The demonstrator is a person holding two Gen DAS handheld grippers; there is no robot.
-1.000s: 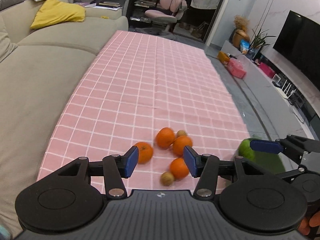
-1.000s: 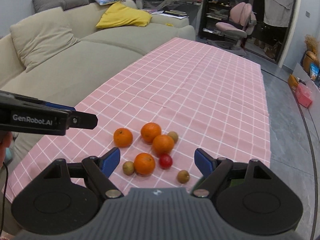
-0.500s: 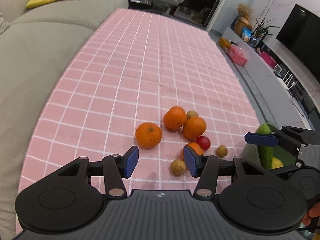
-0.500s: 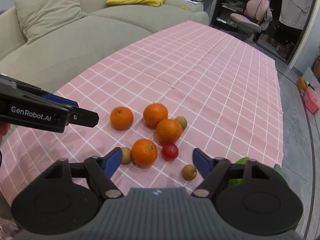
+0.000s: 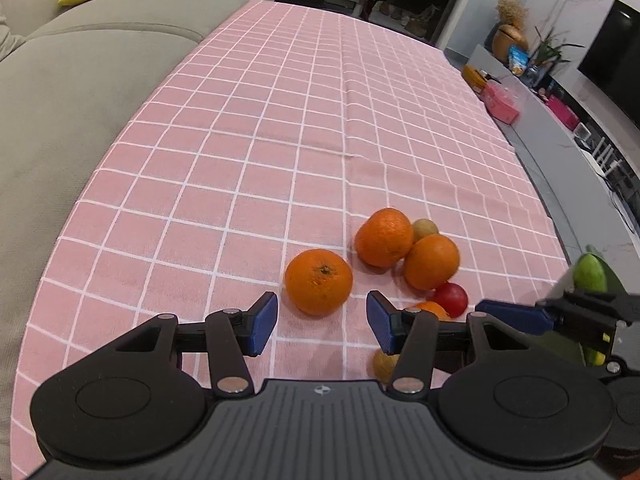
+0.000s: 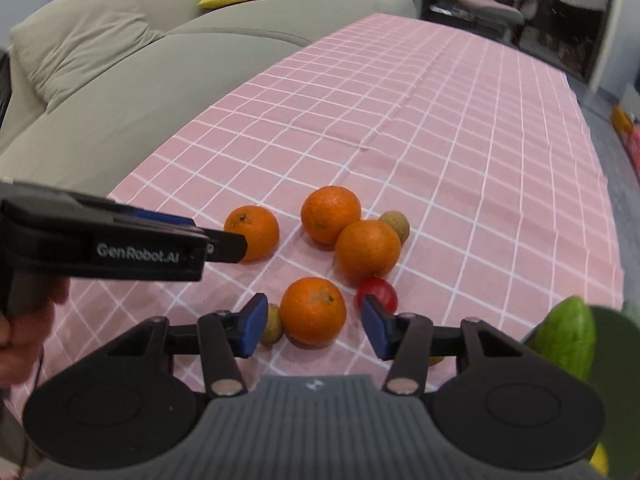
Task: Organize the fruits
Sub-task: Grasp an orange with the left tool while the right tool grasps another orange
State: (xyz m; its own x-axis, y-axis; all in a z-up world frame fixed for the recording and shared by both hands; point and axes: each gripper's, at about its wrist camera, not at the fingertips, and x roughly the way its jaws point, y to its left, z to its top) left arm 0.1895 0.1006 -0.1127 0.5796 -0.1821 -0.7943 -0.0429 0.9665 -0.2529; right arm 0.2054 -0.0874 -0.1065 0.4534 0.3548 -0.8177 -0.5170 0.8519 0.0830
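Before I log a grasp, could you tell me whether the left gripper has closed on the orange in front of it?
No, the left gripper is open, and the orange sits on the pink tablecloth just beyond its fingertips, untouched.

Tablecloth (image 5: 280, 128): pink, white grid. On it: orange mandarins (image 5: 318, 281), one red fruit (image 5: 452, 299), tan longans (image 6: 395, 225).

Fruit cluster (image 6: 344, 252) lower centre on tablecloth (image 6: 440, 120); sofa (image 6: 120, 60) upper left; one orange (image 6: 252, 232) left of cluster.
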